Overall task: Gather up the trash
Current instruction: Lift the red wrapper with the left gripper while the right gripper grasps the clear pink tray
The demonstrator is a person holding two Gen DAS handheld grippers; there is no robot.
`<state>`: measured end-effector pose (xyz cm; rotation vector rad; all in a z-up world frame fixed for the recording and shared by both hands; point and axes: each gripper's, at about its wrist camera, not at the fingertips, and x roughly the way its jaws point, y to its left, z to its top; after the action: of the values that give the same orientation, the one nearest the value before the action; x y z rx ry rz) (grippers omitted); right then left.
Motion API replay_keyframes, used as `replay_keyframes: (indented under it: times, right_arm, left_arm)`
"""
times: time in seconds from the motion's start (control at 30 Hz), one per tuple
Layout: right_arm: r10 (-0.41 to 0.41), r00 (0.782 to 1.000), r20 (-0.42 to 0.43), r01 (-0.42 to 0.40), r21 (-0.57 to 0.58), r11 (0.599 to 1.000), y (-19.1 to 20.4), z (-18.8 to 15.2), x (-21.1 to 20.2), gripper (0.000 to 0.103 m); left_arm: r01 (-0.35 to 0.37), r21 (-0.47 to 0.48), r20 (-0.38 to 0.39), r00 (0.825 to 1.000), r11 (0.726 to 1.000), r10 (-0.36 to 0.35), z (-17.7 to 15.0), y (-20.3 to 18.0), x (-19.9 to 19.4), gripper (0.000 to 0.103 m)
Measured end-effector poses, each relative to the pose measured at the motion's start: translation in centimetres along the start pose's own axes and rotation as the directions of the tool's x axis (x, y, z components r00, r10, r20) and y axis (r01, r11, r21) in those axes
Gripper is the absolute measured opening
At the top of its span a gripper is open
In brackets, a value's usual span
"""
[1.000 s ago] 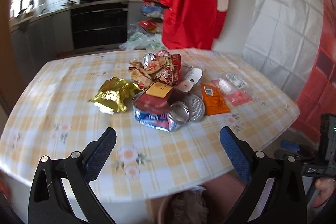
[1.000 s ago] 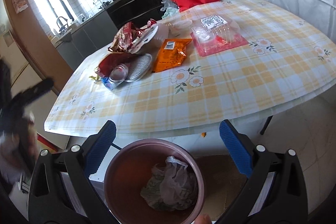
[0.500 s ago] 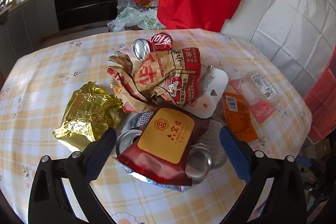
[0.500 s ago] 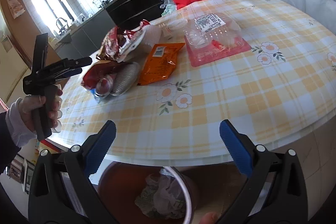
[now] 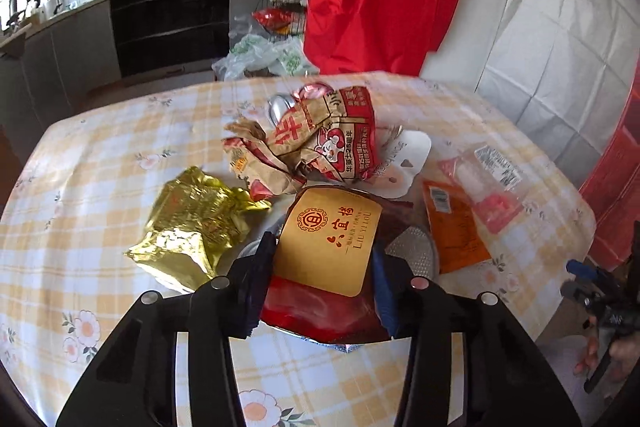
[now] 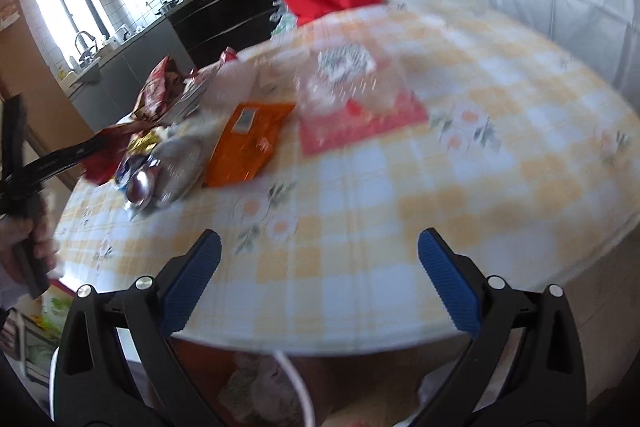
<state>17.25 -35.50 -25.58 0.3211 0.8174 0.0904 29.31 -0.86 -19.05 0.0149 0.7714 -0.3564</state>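
Two grippers on the job here, and only one is busy. The left gripper [image 5: 322, 259] has its jaws brought in around the red pouch [image 5: 332, 267] with the gold label, one pad on each side edge, so it looks pinched, though I can't tell how firm the bite is. The pouch lies right between the fingers on top of the heap, which is probably why it gets picked first: nothing sits on it, and its edges stick up enough to get at. Just left of that gripper is the gold bag [image 5: 192, 223], straight ahead the crumpled paper bag [image 5: 316, 143] with a can [image 5: 280, 107] behind it, and off to its right the orange packet [image 5: 454, 227] and a clear tray [image 5: 486, 183]. A foil dish [image 5: 414, 253] peeks out under the pouch, so lifting could drag it along. The right gripper [image 6: 318, 283] is spread wide and holding nothing, hovering at the near edge of the table [image 6: 440, 211], its view pretty blurry. Below it, under the table edge, there's the bin [image 6: 256, 387] with some crumpled stuff already in it, so I'd guess the right side is parked there on purpose, close to where everything gets dropped. Most of the trash isn't collected yet.
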Motion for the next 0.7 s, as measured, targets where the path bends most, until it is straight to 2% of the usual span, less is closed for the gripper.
replay_keyframes:
  times: [0.1, 0.2, 0.33, 0.4, 0.43, 0.5, 0.57, 0.63, 0.7]
  right_arm:
    - [-0.042, 0.999, 0.032, 0.043, -0.019, 0.999, -0.8, 2.9, 0.6, 0.097]
    - [-0.091, 0.994, 0.062, 0.096, -0.090, 0.991, -0.6, 5.5, 2.0, 0.097]
    - [-0.106, 0.993, 0.057, 0.118, -0.265, 0.957, 1.5, 7.8, 4.6, 0.096]
    - [-0.110, 0.993, 0.051, 0.120, -0.355, 0.927, 2.9, 8.0, 5.5, 0.086]
    - [-0.114, 0.993, 0.041, 0.121, -0.390, 0.913, 3.5, 8.0, 5.9, 0.076]
    - [-0.128, 0.992, 0.021, 0.123, -0.471, 0.874, 5.0, 7.8, 6.8, 0.065]
    - [-0.170, 0.985, -0.018, 0.134, -0.535, 0.834, 6.2, 7.9, 8.5, 0.047]
    - [-0.216, 0.975, -0.044, 0.156, -0.555, 0.817, 6.6, 8.1, 10.0, 0.037]
    - [-0.263, 0.964, -0.044, 0.194, -0.564, 0.803, 6.8, 8.4, 11.2, 0.037]
  left_arm:
    - [0.010, -0.048, 0.047, 0.999, 0.999, -0.008, -0.2, 1.0, -1.9, 0.043]
    - [0.030, -0.078, 0.086, 0.996, 0.996, -0.024, -0.5, 1.5, -3.5, 0.043]
    - [0.042, -0.113, 0.124, 0.992, 0.993, -0.028, -1.7, 1.7, -5.3, 0.043]
    - [0.046, -0.122, 0.140, 0.990, 0.991, -0.029, -2.9, 1.6, -6.4, 0.043]
    - [0.046, -0.127, 0.144, 0.989, 0.991, -0.028, -3.4, 1.6, -6.7, 0.043]
    - [0.050, -0.137, 0.152, 0.988, 0.989, -0.029, -4.8, 1.4, -7.5, 0.043]
    - [0.050, -0.140, 0.159, 0.987, 0.989, -0.027, -5.9, 1.2, -8.1, 0.043]
    - [0.060, -0.156, 0.157, 0.987, 0.986, -0.036, -7.1, 1.0, -8.4, 0.043]
    - [0.077, -0.182, 0.155, 0.987, 0.980, -0.048, -8.0, 1.1, -8.6, 0.043]
